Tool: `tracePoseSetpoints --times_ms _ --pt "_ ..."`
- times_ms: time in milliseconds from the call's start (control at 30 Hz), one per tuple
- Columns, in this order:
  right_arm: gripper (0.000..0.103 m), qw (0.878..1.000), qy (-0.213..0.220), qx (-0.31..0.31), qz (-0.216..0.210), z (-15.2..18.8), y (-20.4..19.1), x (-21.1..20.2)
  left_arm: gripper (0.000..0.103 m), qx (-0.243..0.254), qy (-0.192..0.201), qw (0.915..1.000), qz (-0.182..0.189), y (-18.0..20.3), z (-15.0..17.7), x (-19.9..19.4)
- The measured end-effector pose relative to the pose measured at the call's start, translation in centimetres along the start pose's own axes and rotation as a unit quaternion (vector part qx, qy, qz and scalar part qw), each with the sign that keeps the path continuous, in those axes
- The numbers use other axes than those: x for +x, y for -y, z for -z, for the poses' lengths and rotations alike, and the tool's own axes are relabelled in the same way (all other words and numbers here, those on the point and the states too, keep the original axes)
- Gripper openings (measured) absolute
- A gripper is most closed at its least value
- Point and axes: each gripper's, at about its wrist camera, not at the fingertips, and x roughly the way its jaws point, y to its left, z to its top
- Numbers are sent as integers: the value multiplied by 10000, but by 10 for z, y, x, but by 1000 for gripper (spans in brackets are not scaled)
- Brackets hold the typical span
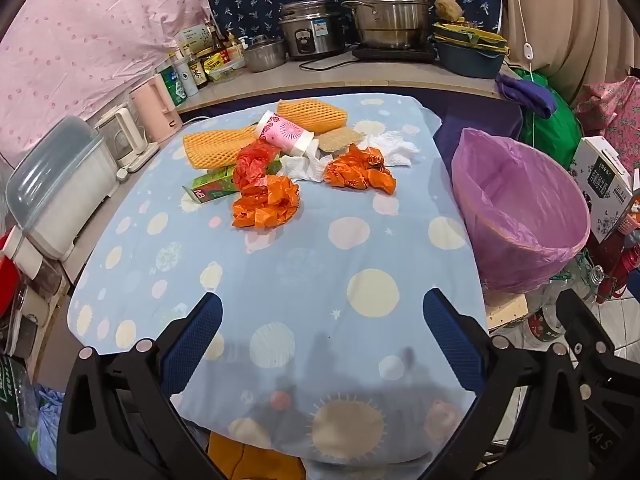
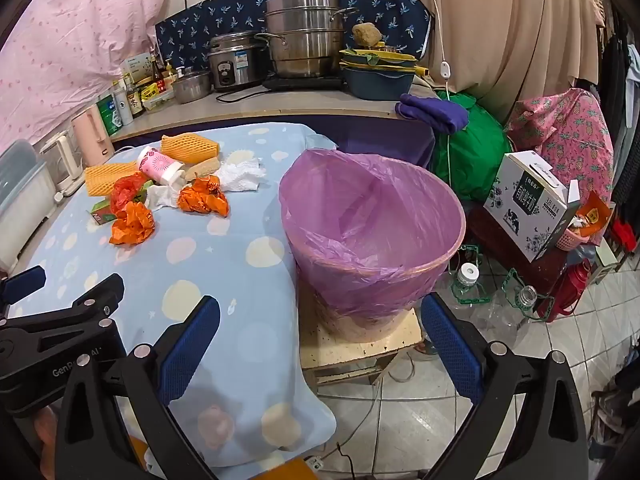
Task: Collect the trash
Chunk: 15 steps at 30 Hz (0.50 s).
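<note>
The trash lies in one pile on the blue dotted tablecloth, on the side away from both grippers and to the left of the trash bin, which is the landmark for all positions below. The bin is single, lined with one purple bag, and stands on a low wooden board just beside the table's right edge. Pile count: two orange foam nets at the far side from the bin and behind the pile; one pink paper cup lying on its side between the nets; three crumpled orange-red wrappers on the near side; two crumpled white tissues, one being the piece closest to the bin; one green carton, marked "AB", farthest from the bin; one beige pad. To the right of the bin stands one white milk box with Chinese lettering too small to read reliably. The left gripper and the right gripper each have fingers spread wide, with nothing between them. The left gripper body reads "GenR", partly hidden.
</note>
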Motion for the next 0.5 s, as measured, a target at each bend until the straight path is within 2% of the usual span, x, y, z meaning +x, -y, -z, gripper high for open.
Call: tracePoseSetpoints --times_ms 500 --pt "96 10000 -43 -1 13 0 -1 2 96 18 33 10000 11 6 1 -1"
